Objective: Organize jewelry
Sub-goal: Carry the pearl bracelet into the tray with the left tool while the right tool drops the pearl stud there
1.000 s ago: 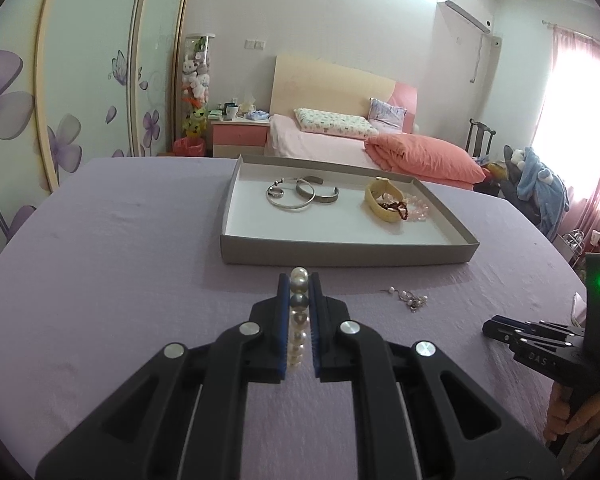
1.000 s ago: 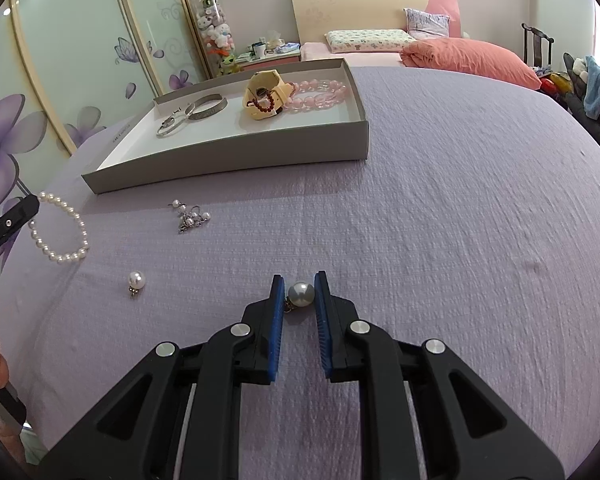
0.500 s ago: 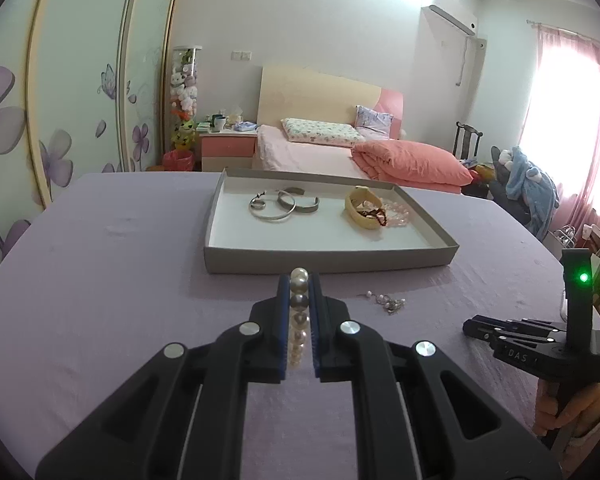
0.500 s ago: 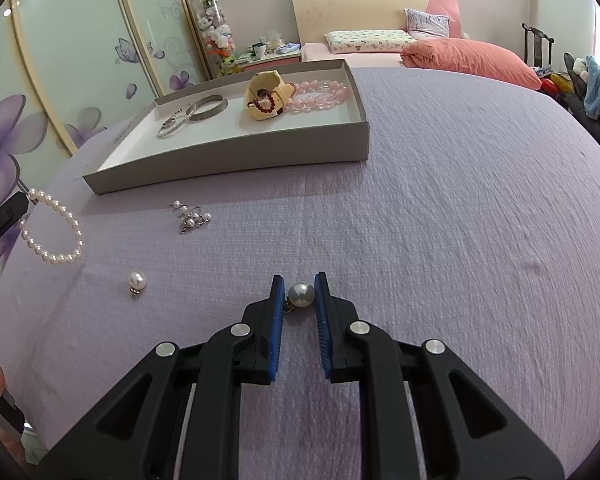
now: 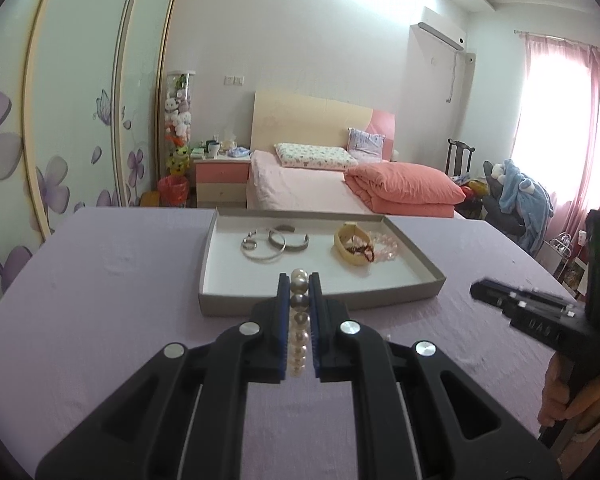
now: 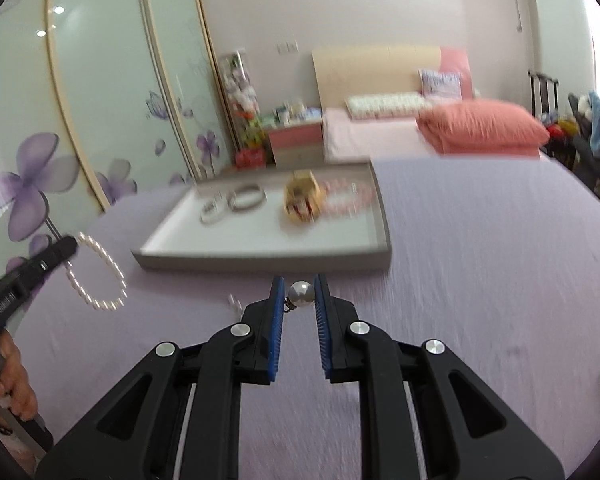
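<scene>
Gripping pearl bracelet point(image 5: 299, 320) lengthwise along left gripper point(image 5: 299, 280), right gripper point(image 6: 299, 288) pinching pearl earring point(image 6: 300, 293)

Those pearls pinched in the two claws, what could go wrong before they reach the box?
The pearl earring is round and smooth, pinched only at its sides by the right gripper, so it might pop out and roll across the purple cloth. The pearl bracelet dangles loose from the left gripper and could catch the tray wall.

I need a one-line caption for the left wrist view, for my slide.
Left gripper clamps a pearl bracelet before the grey jewelry tray on a lilac tablecloth.
</scene>
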